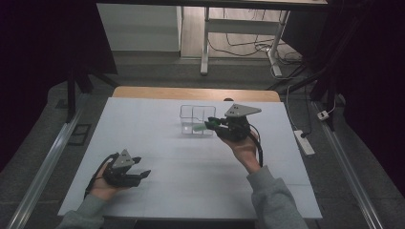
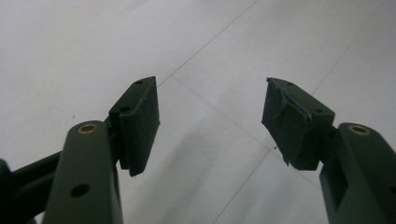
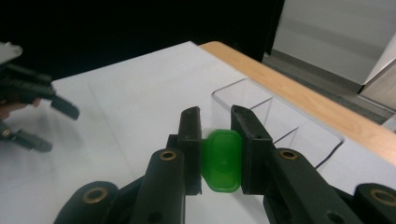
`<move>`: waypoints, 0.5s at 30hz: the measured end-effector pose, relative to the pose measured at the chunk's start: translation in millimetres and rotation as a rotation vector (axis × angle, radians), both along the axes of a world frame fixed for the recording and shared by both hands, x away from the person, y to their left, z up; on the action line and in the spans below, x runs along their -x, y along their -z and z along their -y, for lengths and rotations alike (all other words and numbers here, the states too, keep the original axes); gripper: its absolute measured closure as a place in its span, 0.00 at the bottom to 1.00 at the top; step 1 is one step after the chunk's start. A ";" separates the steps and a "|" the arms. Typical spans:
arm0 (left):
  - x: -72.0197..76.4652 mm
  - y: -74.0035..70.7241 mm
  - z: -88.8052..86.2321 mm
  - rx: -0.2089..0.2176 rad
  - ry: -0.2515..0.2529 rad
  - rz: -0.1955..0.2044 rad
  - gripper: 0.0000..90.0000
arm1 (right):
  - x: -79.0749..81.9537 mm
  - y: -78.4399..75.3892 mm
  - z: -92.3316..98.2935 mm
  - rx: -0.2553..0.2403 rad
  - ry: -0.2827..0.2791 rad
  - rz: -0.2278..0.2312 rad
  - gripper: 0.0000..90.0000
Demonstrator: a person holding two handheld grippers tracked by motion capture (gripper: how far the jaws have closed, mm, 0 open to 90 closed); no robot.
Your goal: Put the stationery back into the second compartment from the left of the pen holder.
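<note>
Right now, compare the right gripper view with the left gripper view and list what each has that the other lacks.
Right gripper view: the right gripper shut on a green piece, a clear divided box just beyond, and the table's wooden edge. Left gripper view: the left gripper close up, jaws open with nothing between them. Both: the white table surface.
</note>
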State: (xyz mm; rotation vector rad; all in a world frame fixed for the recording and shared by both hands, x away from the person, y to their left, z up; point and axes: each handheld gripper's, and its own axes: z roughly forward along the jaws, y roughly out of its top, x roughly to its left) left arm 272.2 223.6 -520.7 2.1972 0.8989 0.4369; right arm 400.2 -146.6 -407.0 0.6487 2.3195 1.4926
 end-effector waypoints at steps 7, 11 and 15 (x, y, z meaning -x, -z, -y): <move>-1.5 4.5 -8.8 -0.007 -0.014 -0.021 0.38 | -25.4 -24.1 -4.5 -0.001 0.052 0.011 0.82; -1.3 4.1 -11.3 0.001 -0.020 -0.016 0.38 | -42.6 -25.4 -12.0 0.042 0.077 -0.001 0.82; -0.8 3.9 -13.3 0.006 -0.023 -0.016 0.38 | -52.5 -22.6 -19.9 0.067 0.083 -0.019 0.82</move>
